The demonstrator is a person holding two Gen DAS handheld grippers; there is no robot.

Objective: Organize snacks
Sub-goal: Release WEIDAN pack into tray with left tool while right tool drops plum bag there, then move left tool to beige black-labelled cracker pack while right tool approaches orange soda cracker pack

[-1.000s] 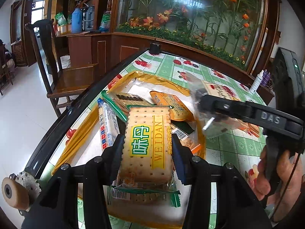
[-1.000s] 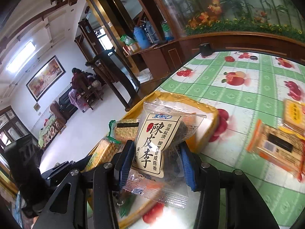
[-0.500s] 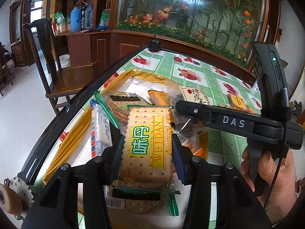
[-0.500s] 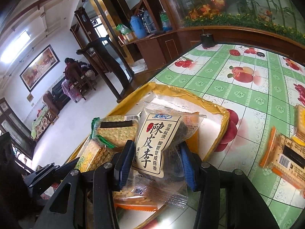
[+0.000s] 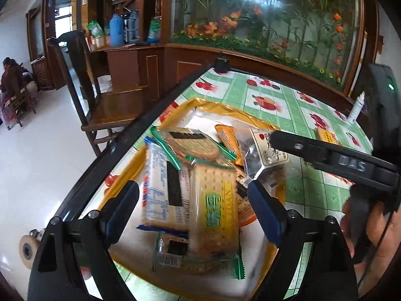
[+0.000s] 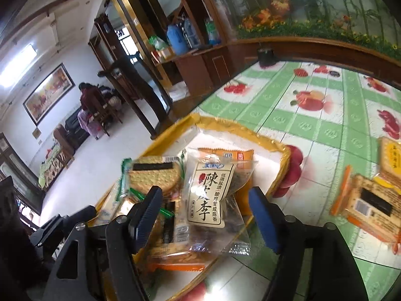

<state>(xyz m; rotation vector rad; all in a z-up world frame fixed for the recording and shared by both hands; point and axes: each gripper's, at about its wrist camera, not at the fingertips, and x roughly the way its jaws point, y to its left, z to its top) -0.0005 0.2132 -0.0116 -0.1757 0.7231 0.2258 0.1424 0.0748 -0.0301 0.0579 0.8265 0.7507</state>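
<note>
Both packets now lie released in the yellow tray (image 5: 253, 118): left gripper (image 5: 193, 204) and right gripper (image 6: 205, 215) are opening, gripping nothing (several table snacks (image 6: 368, 203) remain).

both views sit just behind a gripper's two fingers, tilted down at the counter (image 5: 288, 100) from close above. the left wrist view looks along the counter's left edge toward its far corner. the right wrist view faces that corner too, and shows more of the open counter to the right. both share the yellow tray (image 5: 220, 106) (image 6: 273, 141) of snack packets; the right gripper (image 5: 273, 138) crosses the left view.
</note>
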